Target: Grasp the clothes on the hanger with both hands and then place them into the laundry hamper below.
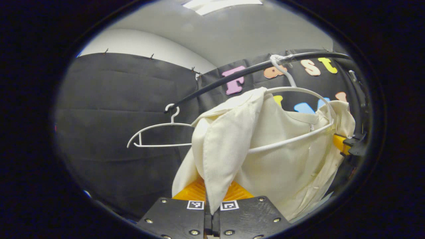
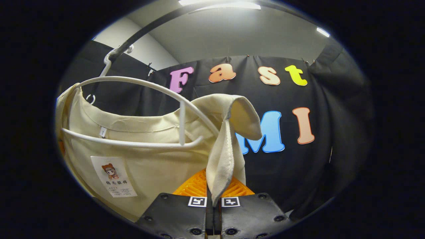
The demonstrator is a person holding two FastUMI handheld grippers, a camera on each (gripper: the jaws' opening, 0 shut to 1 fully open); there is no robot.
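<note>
1. In the left gripper view, the left gripper (image 1: 212, 202) has its two fingers (image 1: 189, 191) brought together with only a thin slit between them, and a hanging fold of the cream garment (image 1: 282, 166) is pinched in that slit.
2. The pinched fold rises from the fingers as a pointed flap up to the garment's shoulder, which is draped over the near end of a white hanger (image 1: 298, 116).
3. That hanger's lower bar crosses the front of the cloth, and its hook is looped over a black rail (image 1: 239, 74) running across the upper part of the view.
4. A second, empty white hanger (image 1: 156, 134) hangs from the same rail, off to the left and apart from the garment.
5. At the far right edge of this view, just beside the garment's other shoulder, the tip of the other gripper shows; its grip cannot be judged from here.
6. In the right gripper view, the right gripper (image 2: 214, 199) likewise has its fingers (image 2: 192, 186) closed to a narrow gap, clamping a folded strip of the garment (image 2: 149, 166).
7. The strip runs up from the fingers to the shoulder, which curls over the hanger's (image 2: 142, 86) end.
8. The garment's body spreads leftward, its neckline open, with a printed tag (image 2: 113, 176) on the inner cloth.
9. The hanger's hook holds onto the rail (image 2: 149, 30) overhead.
</note>
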